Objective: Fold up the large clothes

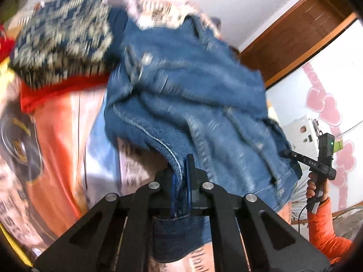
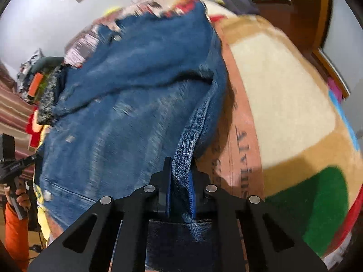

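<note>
Blurred patterned bedding (image 2: 283, 86) under a smeared denim jacket (image 1: 181, 95), both grippers' fingers (image 1: 190, 170) (image 2: 167, 176) clamped on its hems.

A bed under a colourful printed blanket (image 2: 279, 86) bears the denim jacket (image 1: 181, 95) and a patterned garment (image 1: 61, 43).

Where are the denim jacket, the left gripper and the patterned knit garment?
denim jacket (image 1: 195, 86): left wrist view, on its crumpled body.
left gripper (image 1: 181, 181): left wrist view, between fingertips shut on the jacket's hem.
patterned knit garment (image 1: 61, 38): left wrist view, on its blue-and-cream middle.
</note>
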### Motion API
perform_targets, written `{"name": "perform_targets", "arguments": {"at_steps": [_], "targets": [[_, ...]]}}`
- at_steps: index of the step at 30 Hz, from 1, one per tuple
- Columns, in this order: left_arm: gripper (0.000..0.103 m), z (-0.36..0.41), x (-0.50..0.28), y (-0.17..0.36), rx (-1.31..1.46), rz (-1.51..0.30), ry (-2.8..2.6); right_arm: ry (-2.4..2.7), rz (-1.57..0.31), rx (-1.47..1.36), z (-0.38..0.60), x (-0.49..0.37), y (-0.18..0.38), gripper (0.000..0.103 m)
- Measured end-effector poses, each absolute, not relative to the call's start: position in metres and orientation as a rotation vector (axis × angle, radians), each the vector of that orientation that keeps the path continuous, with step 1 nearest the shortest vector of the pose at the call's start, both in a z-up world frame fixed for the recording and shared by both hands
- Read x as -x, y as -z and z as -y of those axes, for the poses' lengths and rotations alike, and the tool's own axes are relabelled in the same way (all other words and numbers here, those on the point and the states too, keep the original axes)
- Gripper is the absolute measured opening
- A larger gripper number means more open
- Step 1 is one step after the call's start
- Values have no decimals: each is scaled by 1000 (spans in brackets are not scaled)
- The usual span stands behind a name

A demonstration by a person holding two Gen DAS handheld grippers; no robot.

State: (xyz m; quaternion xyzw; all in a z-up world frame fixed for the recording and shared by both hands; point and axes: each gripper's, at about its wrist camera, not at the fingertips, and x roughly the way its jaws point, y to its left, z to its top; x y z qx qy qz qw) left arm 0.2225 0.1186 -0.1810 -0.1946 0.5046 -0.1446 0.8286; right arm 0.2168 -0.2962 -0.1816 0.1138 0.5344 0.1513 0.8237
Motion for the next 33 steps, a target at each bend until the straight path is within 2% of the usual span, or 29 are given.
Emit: {"name": "perform_targets", "arguments": {"at_steps": [7, 12, 20, 27, 33], "targets": [[4, -116, -262, 114, 401, -919, 299, -368, -959, -200, 282, -252, 115, 11], [5, -130, -306, 99, 404, -859, 226, -328, -871, -163, 286, -295, 96, 11], [5, -149, -374, 156, 381, -940, 74, -221, -939, -236, 298, -380, 147, 11], [6, -161, -396, 217, 406, -1044, 63, -180, -1019, -215, 292, -413, 196, 12], [9, -154, -389, 206, 328, -1058, 89, -164, -999, -91, 277, -404, 183, 15]]}}
